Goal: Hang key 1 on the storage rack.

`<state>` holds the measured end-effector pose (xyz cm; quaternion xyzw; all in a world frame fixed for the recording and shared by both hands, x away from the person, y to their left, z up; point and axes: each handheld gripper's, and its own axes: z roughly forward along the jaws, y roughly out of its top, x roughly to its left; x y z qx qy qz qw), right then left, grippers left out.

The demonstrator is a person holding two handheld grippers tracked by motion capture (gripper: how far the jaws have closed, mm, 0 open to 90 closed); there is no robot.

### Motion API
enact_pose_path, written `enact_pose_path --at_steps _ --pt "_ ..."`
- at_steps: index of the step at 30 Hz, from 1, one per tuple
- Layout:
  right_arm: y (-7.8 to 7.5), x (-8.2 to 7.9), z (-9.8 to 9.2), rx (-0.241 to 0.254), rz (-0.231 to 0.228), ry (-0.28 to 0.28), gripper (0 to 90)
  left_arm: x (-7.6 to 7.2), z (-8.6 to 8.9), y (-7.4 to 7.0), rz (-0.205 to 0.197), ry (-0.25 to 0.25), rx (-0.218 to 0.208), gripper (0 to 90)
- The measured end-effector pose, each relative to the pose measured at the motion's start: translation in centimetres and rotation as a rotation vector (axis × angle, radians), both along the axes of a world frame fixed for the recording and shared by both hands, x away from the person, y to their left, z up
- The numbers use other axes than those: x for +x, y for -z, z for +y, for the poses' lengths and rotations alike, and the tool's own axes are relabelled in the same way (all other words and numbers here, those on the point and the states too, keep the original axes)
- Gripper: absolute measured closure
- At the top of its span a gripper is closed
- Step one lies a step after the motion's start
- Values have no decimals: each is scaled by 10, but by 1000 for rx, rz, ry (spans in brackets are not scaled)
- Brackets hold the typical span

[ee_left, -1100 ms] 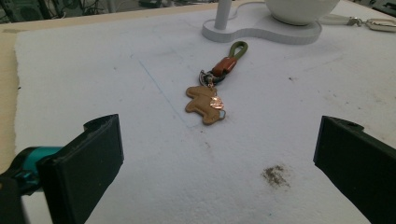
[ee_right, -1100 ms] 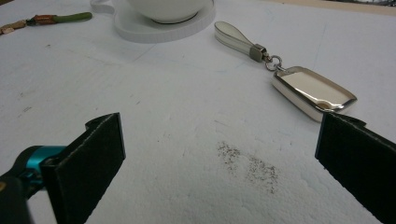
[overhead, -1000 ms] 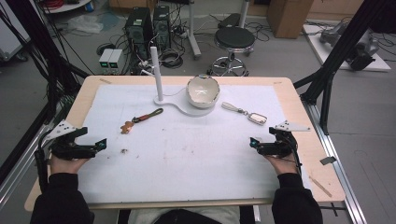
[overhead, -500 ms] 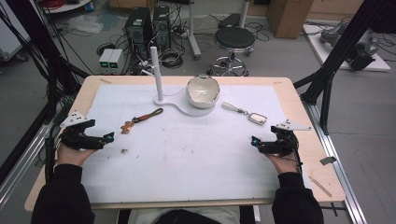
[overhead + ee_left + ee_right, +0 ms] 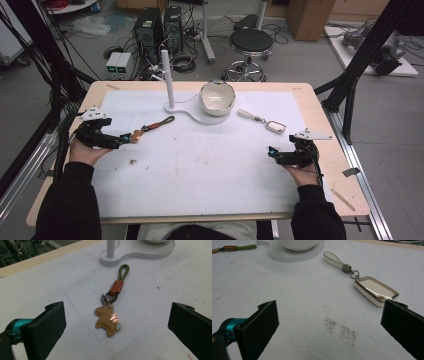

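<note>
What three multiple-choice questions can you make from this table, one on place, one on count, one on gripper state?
1. Where does the brown keychain lie?
A. in the bowl
B. on the white mat ahead of the left gripper
C. hung on the post

2. How many keychains are on the table?
A. one
B. two
C. four

3. The right gripper is:
A. open
B. shut on the silver keychain
C. shut on the bowl

Answers: B, it lies flat between the open jaws; B, brown and silver; A, jaws wide apart, holding nothing.
</note>
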<state>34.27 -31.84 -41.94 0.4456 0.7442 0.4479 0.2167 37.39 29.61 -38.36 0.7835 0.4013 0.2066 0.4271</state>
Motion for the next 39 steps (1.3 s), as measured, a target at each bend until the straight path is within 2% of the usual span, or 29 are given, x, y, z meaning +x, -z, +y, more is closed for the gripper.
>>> enact_pose_path --at_steps 2,4,7,8,11,14,21,28,34,37,39 --pt "0 0 0 -5 -5 -4 5 6 -1 1 17 3 -3 20" --pt "0 0 0 -6 -5 -5 6 14 -5 1 36 20 22 20" --pt "0 1 1 -5 -3 -4 6 20 -9 -1 45 39 22 20" --pt "1 1 1 -9 -1 -4 5 26 -13 -2 54 51 44 20" --pt "1 1 1 -8 0 -4 5 31 -18 -3 57 63 61 20" --pt "0 0 1 -14 -10 0 5 42 -28 -5 79 102 100 33" --pt "-1 0 0 -12 -22 12 5 58 -41 -9 114 129 119 33" --pt "-1 -1 1 -13 -22 0 5 72 -55 -11 160 190 108 33" --pt "-1 -1 3 -14 -14 -5 5 86 -61 -4 206 203 113 33" --pt "-1 -2 3 -24 -22 -4 5 88 -63 2 221 203 130 33" --pt "-2 -2 3 -25 -29 -6 5 91 -64 8 247 206 152 45"
